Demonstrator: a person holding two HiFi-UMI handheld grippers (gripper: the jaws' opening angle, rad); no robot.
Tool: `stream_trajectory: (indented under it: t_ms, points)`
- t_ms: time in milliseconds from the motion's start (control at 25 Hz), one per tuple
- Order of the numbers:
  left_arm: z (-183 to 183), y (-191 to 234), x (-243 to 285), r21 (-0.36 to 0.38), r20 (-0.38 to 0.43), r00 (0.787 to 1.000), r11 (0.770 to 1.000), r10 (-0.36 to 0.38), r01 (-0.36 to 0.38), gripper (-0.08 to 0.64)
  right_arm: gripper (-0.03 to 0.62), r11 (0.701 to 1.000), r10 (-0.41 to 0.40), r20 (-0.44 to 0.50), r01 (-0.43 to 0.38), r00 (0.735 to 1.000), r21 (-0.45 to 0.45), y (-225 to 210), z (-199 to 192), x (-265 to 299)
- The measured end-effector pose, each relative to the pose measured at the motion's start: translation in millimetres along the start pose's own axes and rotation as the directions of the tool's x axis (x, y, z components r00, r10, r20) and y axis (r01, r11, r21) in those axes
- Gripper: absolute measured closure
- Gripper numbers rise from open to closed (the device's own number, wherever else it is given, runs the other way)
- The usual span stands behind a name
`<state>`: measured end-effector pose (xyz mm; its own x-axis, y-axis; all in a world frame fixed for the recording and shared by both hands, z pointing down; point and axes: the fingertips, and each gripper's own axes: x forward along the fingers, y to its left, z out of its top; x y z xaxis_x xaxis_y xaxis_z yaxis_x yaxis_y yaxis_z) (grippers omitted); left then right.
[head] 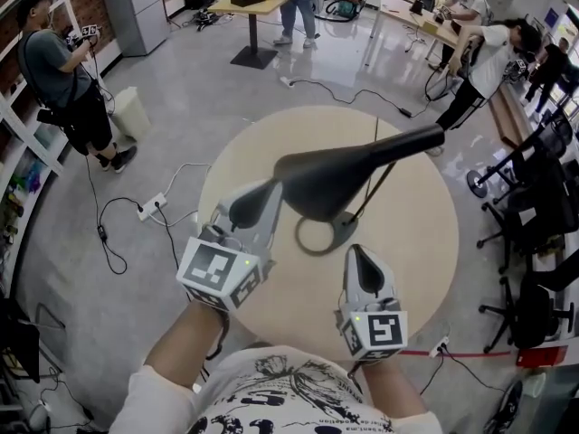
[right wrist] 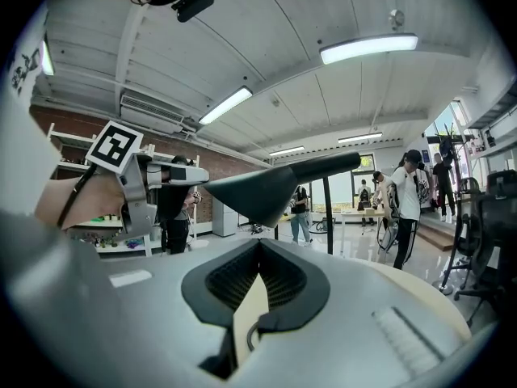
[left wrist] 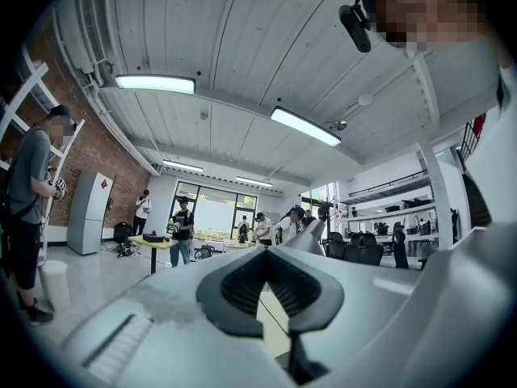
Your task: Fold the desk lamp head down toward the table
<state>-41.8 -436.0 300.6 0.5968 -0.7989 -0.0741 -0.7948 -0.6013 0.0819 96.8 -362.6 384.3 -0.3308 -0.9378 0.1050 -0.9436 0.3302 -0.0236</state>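
Observation:
A black desk lamp stands on a round beige table (head: 425,233). Its wide head (head: 326,181) hangs level above the ring-shaped base (head: 318,233), and its arm (head: 412,141) reaches to the upper right. My left gripper (head: 251,204) is shut, with its tip right beside the head's left end. In the right gripper view that left gripper (right wrist: 190,175) touches, or nearly touches, the lamp head (right wrist: 258,192). The left gripper view shows its jaws (left wrist: 309,231) closed with no lamp between them. My right gripper (head: 360,256) is shut and empty, low in front of the base, below the head (right wrist: 260,242).
Black office chairs (head: 534,197) stand to the right of the table. A power strip (head: 150,208) with cables lies on the floor at the left, near a white bin (head: 131,111). Several people stand around the room, one at a shelf (head: 63,80).

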Motion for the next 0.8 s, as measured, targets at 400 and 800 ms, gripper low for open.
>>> stream_trajectory:
  t_ms: [400,800]
  points:
    - [-45,0,5,-0.033,-0.066,0.998,0.999,-0.006,0.004,0.555,0.583,1.0,-0.011,-0.057,0.01,0.998,-0.007,-2,-20,7]
    - [-86,-13,17,-0.043,-0.127,0.991,0.998,-0.039,0.034,0.558,0.583,1.0,-0.016,-0.105,0.014,0.994,-0.014,-11,-42,18]
